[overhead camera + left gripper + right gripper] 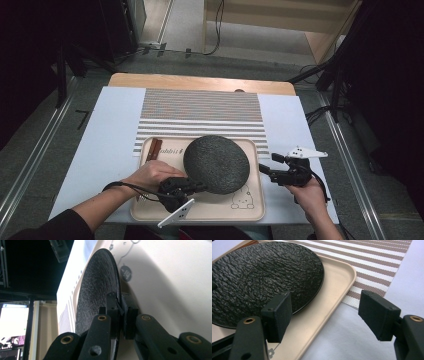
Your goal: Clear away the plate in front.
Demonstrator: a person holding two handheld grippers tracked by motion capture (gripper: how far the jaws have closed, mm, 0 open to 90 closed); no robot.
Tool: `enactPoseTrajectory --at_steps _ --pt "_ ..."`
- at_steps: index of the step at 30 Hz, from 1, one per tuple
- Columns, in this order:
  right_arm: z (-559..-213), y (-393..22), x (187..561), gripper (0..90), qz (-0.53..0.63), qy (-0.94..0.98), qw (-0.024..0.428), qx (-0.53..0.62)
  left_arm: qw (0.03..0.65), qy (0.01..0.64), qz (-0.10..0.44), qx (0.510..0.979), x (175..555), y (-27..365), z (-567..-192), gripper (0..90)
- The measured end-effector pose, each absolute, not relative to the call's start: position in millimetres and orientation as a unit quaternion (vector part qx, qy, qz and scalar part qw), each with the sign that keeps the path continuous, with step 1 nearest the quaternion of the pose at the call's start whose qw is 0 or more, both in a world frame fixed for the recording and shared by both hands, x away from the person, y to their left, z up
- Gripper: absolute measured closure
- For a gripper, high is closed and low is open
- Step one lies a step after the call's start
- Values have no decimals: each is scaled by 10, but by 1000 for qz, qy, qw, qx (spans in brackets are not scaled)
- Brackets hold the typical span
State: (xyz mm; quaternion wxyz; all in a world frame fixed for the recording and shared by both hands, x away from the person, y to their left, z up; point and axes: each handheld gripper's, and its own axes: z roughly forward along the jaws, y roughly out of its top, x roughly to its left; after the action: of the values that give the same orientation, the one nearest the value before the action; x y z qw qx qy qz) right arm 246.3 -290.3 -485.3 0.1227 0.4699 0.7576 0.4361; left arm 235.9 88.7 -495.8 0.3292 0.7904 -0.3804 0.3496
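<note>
**Dark plate pinched at its rim over the tray**

Nearest to us, our left gripper [196, 187] has its two black jaws clamped on the near edge of the plate [216, 164], one pad above the rim and one below, as the left gripper view makes plain. Our right gripper [267, 164] sits at about three o'clock from the plate, just off the tray's right edge, its jaws spread wide with nothing between them; its flat, matte pads [279, 315] are square-cut blocks.

The plate is a thin round disc, charcoal black, with a rough, wrinkled surface like stone or bark and a slight sheen in the right gripper view. It lies over the middle of the tray [252, 207], gripped at its seven o'clock edge.

The tray is a smooth beige rectangle with rounded corners and a low raised lip, and a small bear drawing at its five o'clock corner. At ten o'clock on it lie brown chopsticks [154, 149], slim and wooden-looking.

Beyond, at twelve o'clock, a woven placemat [200, 112] with fine brown and white stripes lies on the pale table cover [110, 130].
</note>
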Motion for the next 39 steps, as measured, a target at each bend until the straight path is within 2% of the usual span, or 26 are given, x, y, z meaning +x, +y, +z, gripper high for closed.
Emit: enactPoseTrajectory --at_steps 14,29,32,34,39 --pt "-4856 -2882 2473 253 437 759 120 468 313 -389 325 803 2355 983 -5126 807" --pt "-4855 -2877 2471 254 437 759 119 468 324 -374 301 815 2336 1032 -5112 784" --pt "-4855 -2874 2469 254 436 760 120 466 328 -370 295 818 2344 1044 -5096 767" --pt "-4856 -2874 2469 254 437 760 120 466 329 -367 298 818 2354 1053 -5066 707" --pt "-4855 -2877 2466 253 436 759 120 468 329 -363 283 824 2354 1078 -5028 664"
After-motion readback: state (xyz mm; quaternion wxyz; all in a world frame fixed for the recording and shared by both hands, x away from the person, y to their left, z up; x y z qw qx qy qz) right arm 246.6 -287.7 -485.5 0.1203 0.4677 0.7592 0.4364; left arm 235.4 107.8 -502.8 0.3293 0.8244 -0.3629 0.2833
